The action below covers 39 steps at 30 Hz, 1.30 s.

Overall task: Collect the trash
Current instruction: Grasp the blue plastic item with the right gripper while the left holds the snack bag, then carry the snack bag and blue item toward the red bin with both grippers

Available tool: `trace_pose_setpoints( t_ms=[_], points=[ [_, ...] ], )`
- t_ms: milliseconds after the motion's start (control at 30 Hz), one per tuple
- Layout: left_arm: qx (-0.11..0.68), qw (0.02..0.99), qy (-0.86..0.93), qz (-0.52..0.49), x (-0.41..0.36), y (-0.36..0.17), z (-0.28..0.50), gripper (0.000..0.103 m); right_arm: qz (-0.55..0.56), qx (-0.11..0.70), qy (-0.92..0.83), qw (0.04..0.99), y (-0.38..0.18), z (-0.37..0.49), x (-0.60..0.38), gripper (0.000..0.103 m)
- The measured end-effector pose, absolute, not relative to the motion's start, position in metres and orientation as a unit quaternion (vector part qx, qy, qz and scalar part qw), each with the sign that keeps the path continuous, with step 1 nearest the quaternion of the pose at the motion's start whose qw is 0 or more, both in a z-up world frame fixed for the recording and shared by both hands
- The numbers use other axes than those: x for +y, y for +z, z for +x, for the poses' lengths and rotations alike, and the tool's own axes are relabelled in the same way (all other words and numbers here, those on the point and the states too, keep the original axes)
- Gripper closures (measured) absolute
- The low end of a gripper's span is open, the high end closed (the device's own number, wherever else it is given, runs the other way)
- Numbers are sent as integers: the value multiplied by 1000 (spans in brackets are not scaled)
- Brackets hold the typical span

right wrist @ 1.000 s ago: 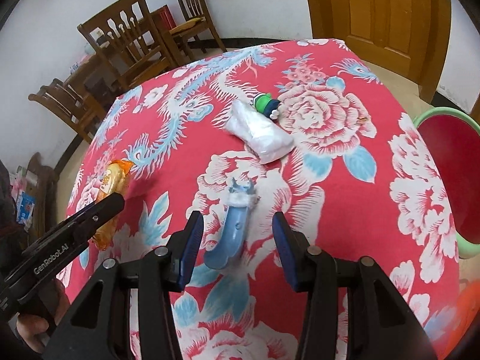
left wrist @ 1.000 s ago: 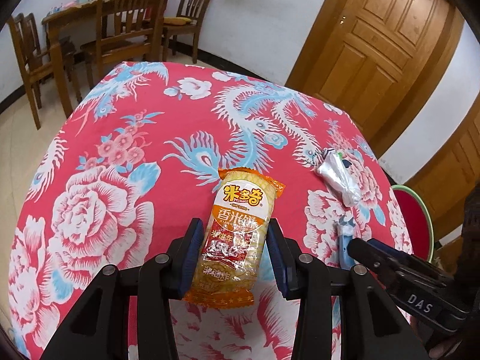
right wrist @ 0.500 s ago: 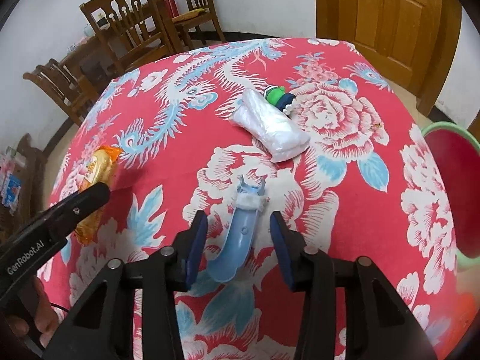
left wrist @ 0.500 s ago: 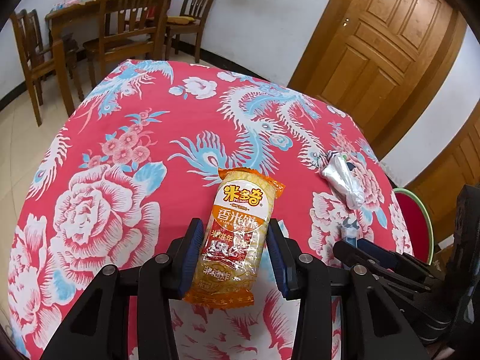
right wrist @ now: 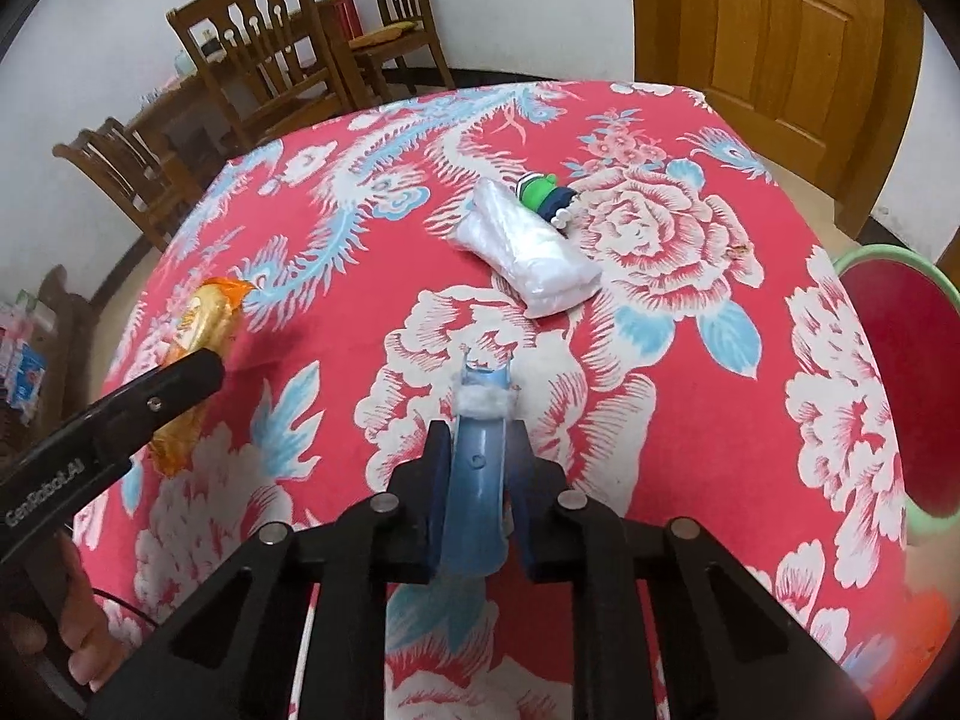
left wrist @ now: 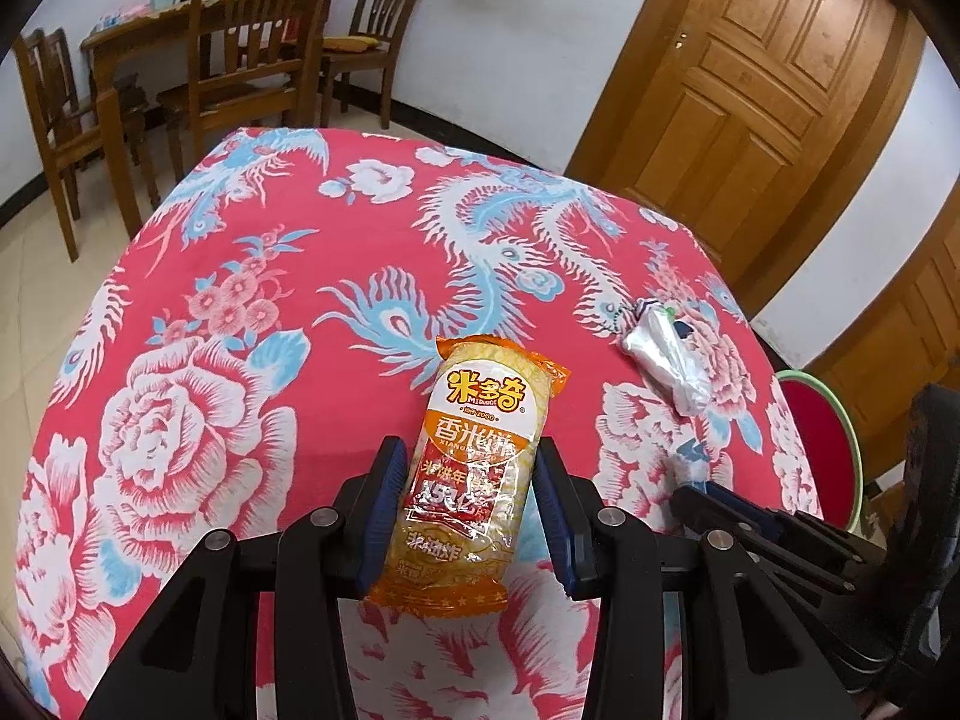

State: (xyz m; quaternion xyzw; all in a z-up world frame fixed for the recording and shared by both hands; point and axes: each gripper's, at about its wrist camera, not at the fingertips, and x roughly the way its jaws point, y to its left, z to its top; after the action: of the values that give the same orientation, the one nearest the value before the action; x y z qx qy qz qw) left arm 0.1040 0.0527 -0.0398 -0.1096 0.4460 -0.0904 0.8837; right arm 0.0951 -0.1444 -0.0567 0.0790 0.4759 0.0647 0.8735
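Table, red floral cloth (left wrist: 198,324): work surface for your trash.
Red basin (right wrist: 900,396): beside the table's edge, likely the bin.
Snack packet (left wrist: 474,474): your left gripper (left wrist: 474,510) clamps it.
Blue plastic piece (right wrist: 477,480): your right gripper (right wrist: 477,504) is closing, pads meeting its sides.

Red floral tablecloth (left wrist: 252,300); orange-yellow snack packet (left wrist: 474,468); blue plastic piece (right wrist: 477,486).
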Motion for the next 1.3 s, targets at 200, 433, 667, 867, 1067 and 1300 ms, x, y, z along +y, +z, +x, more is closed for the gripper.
trace_pose_setpoints(
  t_ms=[200,433,667,867,1067,1300],
  points=[
    [444,885,-100,-99,41,-33,102,59,110,453,66,882,-44,79,-162,82],
    [441,886,-118,-85,22,-23,99,59,143,431,56,889,-31,66,-188,82],
    [436,885,-145,-72,-5,-11,97,59,168,410,37,896,-21,54,-221,82],
    [437,881,-171,-59,-33,-4,100,59,189,391,11,901,-13,45,-256,82],
    [431,879,-199,-40,-64,7,102,59,202,379,-20,903,-10,37,-290,82],
    [430,872,-233,-23,-104,15,103,59,224,367,-53,901,-10,27,-329,82]
  ],
)
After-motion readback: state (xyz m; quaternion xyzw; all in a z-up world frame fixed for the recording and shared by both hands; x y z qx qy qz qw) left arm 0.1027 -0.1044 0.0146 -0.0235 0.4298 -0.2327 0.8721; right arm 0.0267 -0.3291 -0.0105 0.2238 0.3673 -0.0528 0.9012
